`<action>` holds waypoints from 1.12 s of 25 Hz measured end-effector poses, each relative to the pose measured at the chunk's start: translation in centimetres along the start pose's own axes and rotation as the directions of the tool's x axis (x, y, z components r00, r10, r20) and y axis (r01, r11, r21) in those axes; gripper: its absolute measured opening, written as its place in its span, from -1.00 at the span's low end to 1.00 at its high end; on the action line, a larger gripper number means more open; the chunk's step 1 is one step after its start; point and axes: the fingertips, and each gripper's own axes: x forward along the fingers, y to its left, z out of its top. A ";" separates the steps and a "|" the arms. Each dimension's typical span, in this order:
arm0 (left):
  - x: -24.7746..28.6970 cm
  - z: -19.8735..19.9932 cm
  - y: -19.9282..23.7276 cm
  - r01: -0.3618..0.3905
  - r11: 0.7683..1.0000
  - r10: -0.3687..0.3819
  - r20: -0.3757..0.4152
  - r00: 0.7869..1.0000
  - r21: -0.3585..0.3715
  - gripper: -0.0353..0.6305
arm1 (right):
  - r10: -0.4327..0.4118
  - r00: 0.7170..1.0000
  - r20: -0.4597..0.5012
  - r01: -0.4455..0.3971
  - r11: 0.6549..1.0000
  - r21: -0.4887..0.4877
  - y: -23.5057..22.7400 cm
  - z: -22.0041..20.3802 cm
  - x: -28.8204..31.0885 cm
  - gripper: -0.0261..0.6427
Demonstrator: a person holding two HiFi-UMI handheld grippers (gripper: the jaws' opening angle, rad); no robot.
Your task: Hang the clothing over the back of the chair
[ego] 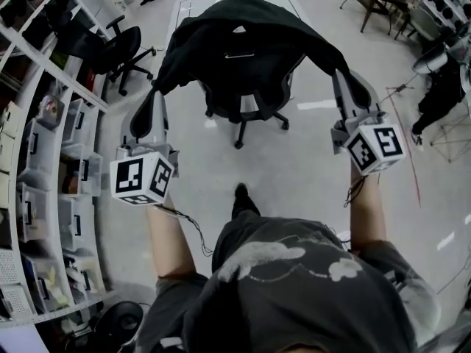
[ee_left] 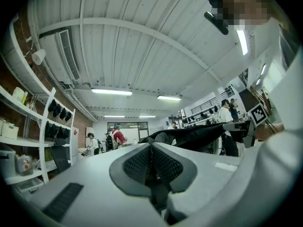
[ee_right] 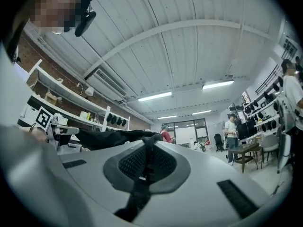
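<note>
Head view: your left gripper [ego: 156, 94] and right gripper [ego: 341, 77] clamp the black jacket [ego: 243, 31], stretched left-right above the office chair [ego: 257, 100].

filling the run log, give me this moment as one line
left gripper: shut on clothing | right gripper: shut on clothing | clothing: spread above chair | release: not yet

Left claw [ee_left: 151, 156] pinched shut on a black garment [ee_left: 199, 135], cloth running right toward a marker cube [ee_left: 258, 112], white shelving [ee_left: 28, 148] at left, people [ee_left: 117, 137] standing beyond, strip lights [ee_left: 111, 92] on a ribbed white ceiling
</note>
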 end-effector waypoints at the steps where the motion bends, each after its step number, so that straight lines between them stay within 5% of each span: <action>1: -0.8 -0.6 -0.4 -0.003 1.000 0.003 -0.008 1.000 -0.002 -0.87 | 0.005 1.000 -0.013 -0.005 1.000 0.007 0.3 -0.6 -0.7 -0.94; 6: -3.6 -3.9 -1.2 -0.037 0.999 0.035 -0.063 0.997 -0.032 -0.87 | 0.024 0.997 -0.071 -0.022 0.999 0.032 1.0 -3.4 -3.6 -0.94; 17: -5.5 -8.1 -5.7 -0.010 1.000 0.015 -0.189 0.982 0.024 -0.87 | 0.062 0.986 -0.158 -0.047 0.994 0.094 2.2 -7.2 -6.2 -0.94; 28: -4.5 -12.1 -6.1 -0.050 0.994 0.031 -0.189 0.981 -0.095 -0.87 | 0.098 0.972 -0.212 -0.074 0.990 0.117 2.5 -11.4 -6.2 -0.93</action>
